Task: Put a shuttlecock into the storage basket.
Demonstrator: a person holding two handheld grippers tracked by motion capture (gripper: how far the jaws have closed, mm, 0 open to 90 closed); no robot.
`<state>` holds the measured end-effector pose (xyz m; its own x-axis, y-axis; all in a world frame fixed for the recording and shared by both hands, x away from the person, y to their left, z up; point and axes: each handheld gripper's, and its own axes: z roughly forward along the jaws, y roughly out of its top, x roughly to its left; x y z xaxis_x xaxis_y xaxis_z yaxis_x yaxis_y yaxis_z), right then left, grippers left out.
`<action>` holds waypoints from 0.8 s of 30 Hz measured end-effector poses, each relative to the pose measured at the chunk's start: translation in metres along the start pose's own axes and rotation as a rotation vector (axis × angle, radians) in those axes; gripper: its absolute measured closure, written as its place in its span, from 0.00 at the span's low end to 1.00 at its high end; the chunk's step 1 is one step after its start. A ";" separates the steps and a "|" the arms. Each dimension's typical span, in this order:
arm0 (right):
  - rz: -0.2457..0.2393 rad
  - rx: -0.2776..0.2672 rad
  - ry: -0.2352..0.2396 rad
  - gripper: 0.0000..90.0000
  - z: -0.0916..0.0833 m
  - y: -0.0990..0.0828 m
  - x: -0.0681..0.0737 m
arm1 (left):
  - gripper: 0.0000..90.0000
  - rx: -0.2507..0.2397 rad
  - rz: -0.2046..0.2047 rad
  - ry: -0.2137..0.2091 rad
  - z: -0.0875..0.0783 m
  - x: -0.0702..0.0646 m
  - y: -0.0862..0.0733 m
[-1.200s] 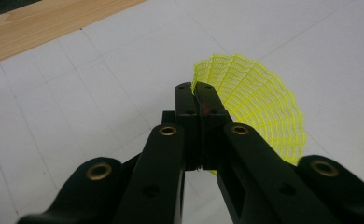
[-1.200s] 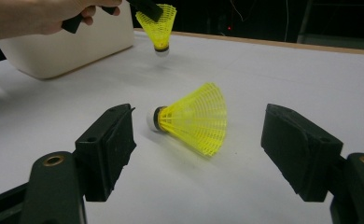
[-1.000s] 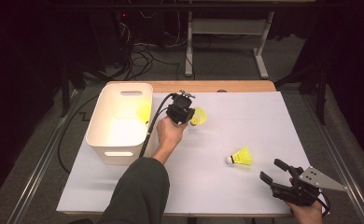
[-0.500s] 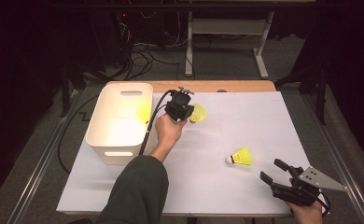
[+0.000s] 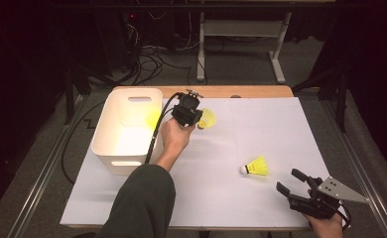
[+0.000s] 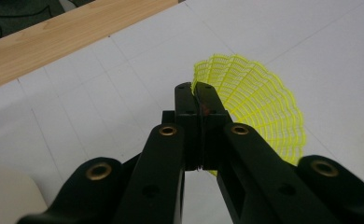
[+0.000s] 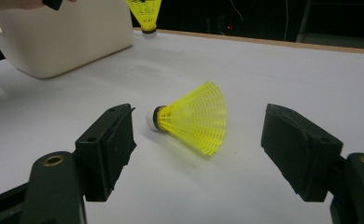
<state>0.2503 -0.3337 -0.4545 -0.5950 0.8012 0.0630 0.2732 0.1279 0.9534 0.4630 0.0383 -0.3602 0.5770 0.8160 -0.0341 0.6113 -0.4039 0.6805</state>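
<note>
Beside the white bin (image 5: 127, 130), near the table's far edge, the left gripper (image 5: 195, 119) is clamped on the rim of a bright yellow shuttlecock (image 6: 259, 109), its netted plastic skirt fanned wide, its small cork-end cap pointing downward in the right gripper view.
</note>
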 end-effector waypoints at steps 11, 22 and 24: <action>-0.001 0.001 -0.002 0.29 0.000 0.000 0.000 | 1.00 -0.001 -0.010 -0.007 -0.006 0.004 0.000; 0.000 0.001 -0.001 0.29 0.000 0.000 0.000 | 1.00 -0.004 -0.016 -0.017 -0.011 0.008 0.001; 0.000 0.002 -0.002 0.29 0.000 0.000 0.000 | 1.00 -0.011 -0.019 -0.023 -0.013 0.007 0.001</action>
<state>0.2501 -0.3338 -0.4546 -0.5937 0.8023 0.0626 0.2746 0.1289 0.9529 0.4610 0.0493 -0.3504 0.5782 0.8134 -0.0639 0.6162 -0.3841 0.6876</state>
